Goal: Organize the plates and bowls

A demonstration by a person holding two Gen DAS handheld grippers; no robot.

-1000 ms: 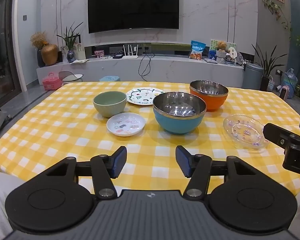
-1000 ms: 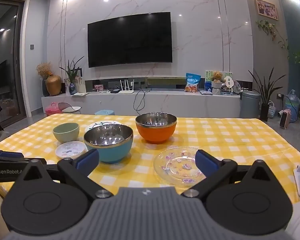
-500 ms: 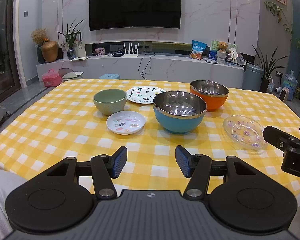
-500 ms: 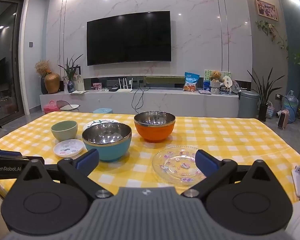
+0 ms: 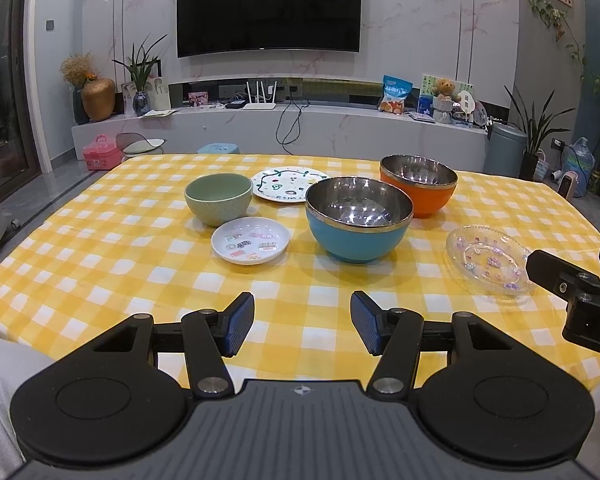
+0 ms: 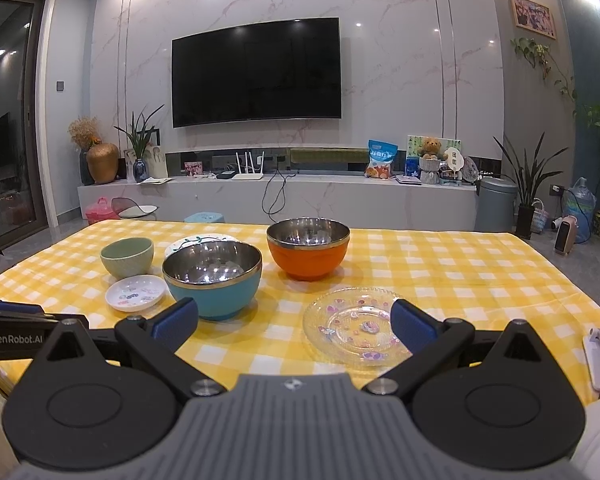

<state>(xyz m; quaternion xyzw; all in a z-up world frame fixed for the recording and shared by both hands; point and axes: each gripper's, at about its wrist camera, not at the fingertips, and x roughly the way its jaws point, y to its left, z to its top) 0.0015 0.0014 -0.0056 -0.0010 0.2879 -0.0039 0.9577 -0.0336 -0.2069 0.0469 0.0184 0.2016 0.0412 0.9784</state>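
Six dishes: three bowls and three plates, all on the yellow-and-white checked tablecloth in front of me.
Green bowl: pale, matte, small, at the far left, upright.
Small white plate: printed with little coloured stickers, just in front of the green bowl.
Large white plate: green vine border with small drawings, behind the others, beside the green bowl.
Blue bowl: steel-lined, shiny rim, in the middle.
Orange bowl: steel-lined too, behind and to the right of the blue one, very close to it.
Glass plate: clear, scalloped edge, pink and purple flowers, nearest my right side.
My left gripper: fingers wide apart, holding nothing, over bare cloth.
My right gripper: fingers spread wide, nothing between the pads; the glass plate lies just beyond them.
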